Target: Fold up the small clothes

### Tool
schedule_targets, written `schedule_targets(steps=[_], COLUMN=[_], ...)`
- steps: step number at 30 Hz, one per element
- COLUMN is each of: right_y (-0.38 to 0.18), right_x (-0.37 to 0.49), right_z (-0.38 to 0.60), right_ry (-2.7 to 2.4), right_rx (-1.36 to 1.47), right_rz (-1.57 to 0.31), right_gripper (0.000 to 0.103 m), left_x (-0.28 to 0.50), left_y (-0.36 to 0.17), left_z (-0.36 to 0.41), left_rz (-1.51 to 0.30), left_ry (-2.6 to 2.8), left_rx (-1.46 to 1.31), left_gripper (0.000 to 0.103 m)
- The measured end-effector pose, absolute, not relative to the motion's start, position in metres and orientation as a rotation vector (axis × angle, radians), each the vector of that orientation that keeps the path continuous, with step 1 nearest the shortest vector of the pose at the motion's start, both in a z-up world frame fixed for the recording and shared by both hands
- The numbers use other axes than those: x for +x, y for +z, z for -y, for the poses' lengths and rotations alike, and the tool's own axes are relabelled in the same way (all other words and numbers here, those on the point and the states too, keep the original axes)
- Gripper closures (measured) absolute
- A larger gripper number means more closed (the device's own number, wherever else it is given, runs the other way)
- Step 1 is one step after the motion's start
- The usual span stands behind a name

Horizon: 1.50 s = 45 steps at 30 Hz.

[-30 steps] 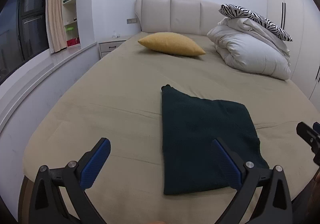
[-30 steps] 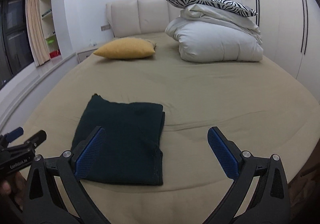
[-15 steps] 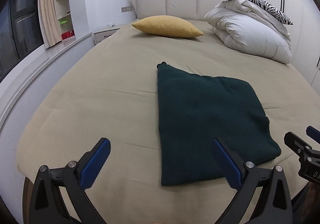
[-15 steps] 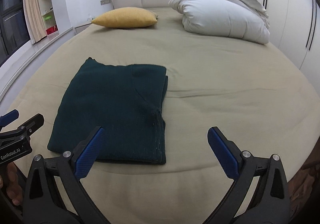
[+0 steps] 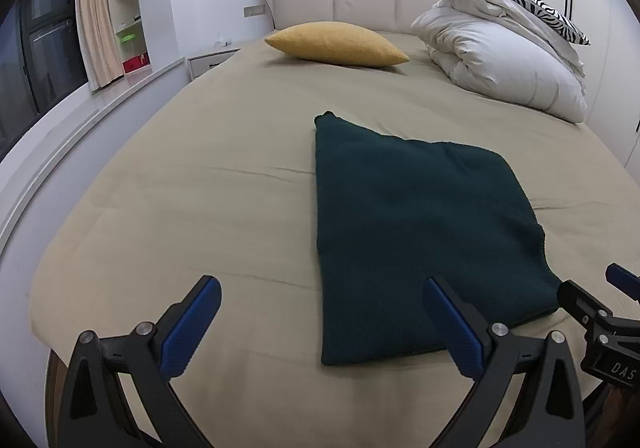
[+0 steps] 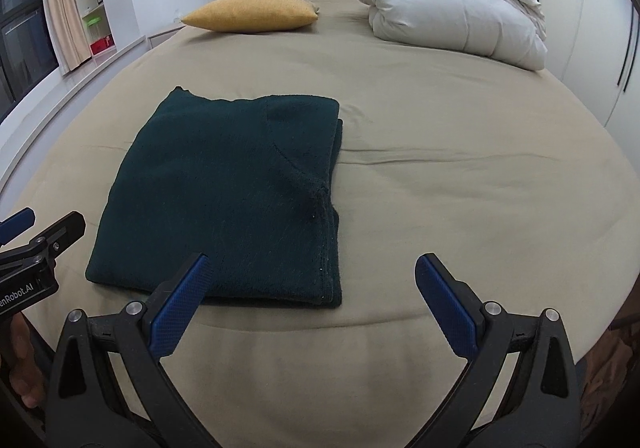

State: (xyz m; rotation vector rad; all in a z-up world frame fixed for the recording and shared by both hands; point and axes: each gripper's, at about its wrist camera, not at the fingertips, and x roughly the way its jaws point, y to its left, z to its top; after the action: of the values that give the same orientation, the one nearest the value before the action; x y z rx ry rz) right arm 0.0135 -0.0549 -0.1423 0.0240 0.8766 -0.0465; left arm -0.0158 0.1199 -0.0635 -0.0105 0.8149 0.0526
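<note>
Both tools dipped toward the beige bed (image 5: 200, 176) (bedroom, yellow cushion (image 5: 336, 44)).

Both wrist views are closing in on the dark green folded garment (image 5: 420, 232), which is filling more of each view than a second earlier. The left gripper (image 5: 320, 322) is advancing so that the garment's near edge now lies between its fingers. The right gripper (image 6: 312, 296) is drawing nearer, its left finger now overlapping the garment's near edge. The headboard is rising toward the top of the right view.
</note>
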Motion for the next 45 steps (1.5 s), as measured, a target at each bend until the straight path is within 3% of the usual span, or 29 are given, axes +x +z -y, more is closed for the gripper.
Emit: schedule_targets(steps=[45], right_y=[-0.14], right_x=[0.015], right_z=[0.041], right_ry=[-0.05], right_rx=[0.028], right_rz=[-0.877], right_gripper=[0.0], left_x=[-0.015], left_y=[-0.068], left_z=[-0.123], left_rz=[-0.825], left_ry=[0.054], left_rx=[-0.01], left_gripper=[0.0])
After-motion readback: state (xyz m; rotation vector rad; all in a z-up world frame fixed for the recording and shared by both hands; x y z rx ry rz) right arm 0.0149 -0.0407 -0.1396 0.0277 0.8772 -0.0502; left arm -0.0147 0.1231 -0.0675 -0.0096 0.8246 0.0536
